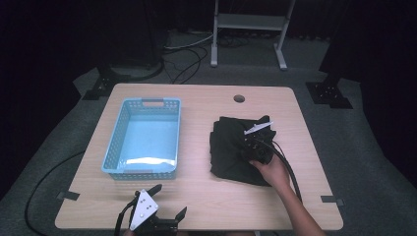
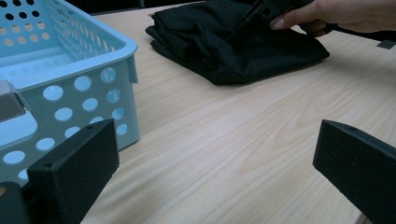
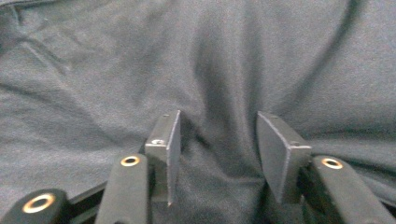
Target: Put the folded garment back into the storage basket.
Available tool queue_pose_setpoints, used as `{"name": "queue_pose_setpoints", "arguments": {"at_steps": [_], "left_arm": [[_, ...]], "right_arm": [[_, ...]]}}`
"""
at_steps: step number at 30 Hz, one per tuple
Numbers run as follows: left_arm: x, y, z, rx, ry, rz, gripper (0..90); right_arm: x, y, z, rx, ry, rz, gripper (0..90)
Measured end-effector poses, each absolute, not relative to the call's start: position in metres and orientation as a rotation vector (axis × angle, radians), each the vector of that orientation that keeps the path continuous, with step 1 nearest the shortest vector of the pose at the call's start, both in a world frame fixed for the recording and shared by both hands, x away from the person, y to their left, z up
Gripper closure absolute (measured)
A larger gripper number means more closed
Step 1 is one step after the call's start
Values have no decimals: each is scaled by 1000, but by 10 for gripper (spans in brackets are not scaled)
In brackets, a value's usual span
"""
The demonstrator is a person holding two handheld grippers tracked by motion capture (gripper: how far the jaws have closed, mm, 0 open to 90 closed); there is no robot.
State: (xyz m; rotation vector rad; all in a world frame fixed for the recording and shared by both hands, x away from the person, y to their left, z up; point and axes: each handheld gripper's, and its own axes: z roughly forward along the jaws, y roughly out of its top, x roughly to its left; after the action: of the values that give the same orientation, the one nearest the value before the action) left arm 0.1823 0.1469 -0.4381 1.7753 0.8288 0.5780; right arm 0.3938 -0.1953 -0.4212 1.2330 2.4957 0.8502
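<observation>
A folded black cloth (image 1: pixel 228 147) lies on the right half of the wooden table (image 1: pixel 196 196). A hand (image 1: pixel 273 169) presses my right gripper (image 1: pixel 253 140) down onto the cloth near its right edge. In the right gripper view the gripper (image 3: pixel 217 121) has its jaws partly apart, dug into the dark cloth (image 3: pixel 93 70), with a raised fold between them. My left gripper (image 1: pixel 168 200) rests by the table's front edge, jaws wide apart and empty. Past the left gripper (image 2: pixel 215 140) I see the cloth (image 2: pixel 243 51) and the hand (image 2: pixel 317 14).
A light blue perforated basket (image 1: pixel 142 102) stands empty on the left half of the table, close to my left gripper's left jaw (image 2: pixel 93 88). A round cable hole (image 1: pixel 239 98) sits at the table's far edge. A metal stand (image 1: pixel 248 22) and cables are on the floor beyond.
</observation>
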Motion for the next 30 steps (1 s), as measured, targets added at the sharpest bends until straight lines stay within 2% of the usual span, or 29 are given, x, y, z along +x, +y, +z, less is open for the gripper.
{"name": "queue_pose_setpoints", "arguments": {"at_steps": [4,14,18,30], "left_arm": [[182,146,-438,1778,826,576,0],[182,145,-438,1782,822,574,0],[182,144,-438,1790,816,577,0],[182,147,-438,1774,829,573,0]], "right_arm": [[393,-194,-420,1224,2515,860,640],[389,-192,-420,1240,2487,867,766],[387,-193,-418,1236,2491,882,779],[372,-217,-408,1370,2389,1201,801]]}}
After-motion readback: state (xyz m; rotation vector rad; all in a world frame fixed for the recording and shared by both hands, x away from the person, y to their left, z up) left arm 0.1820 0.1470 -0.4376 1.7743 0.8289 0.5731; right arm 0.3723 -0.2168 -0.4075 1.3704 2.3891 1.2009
